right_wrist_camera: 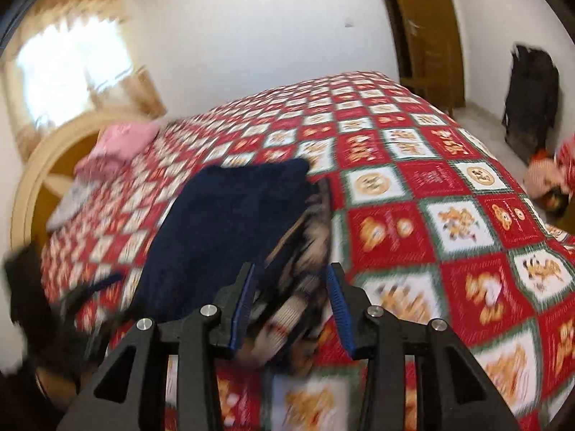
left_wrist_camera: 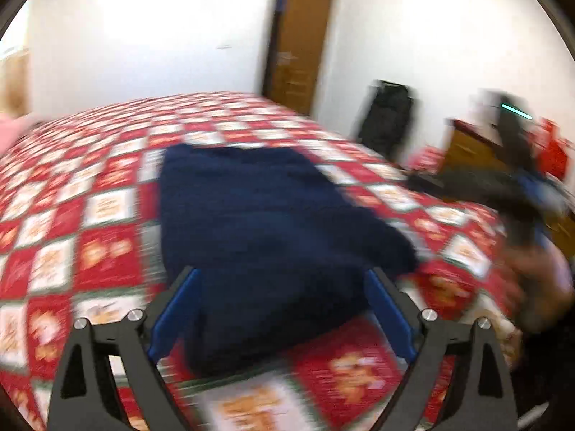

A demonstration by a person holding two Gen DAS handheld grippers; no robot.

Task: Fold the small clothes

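quilt (left_wrist_camera: 107,258) covering bed | navy cloth (left_wrist_camera: 266,230) lying on it | left gripper (left_wrist_camera: 284,280) gaping wide, empty | right gripper (right_wrist_camera: 291,276) part-open over cloth's patterned edge (right_wrist_camera: 309,262), seen only from right wrist

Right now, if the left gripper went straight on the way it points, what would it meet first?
Most likely the dark blue garment on the checked bedspread: it lies between and just ahead of the left gripper's open jaws. Blur leaves depth uncertain.

I count one navy garment (left_wrist_camera: 273,230) on one bed (left_wrist_camera: 107,251), and one patterned cloth (right_wrist_camera: 305,251) beside it. I also see two grippers, one pink pillow (right_wrist_camera: 118,143) and one black bag (right_wrist_camera: 532,97).
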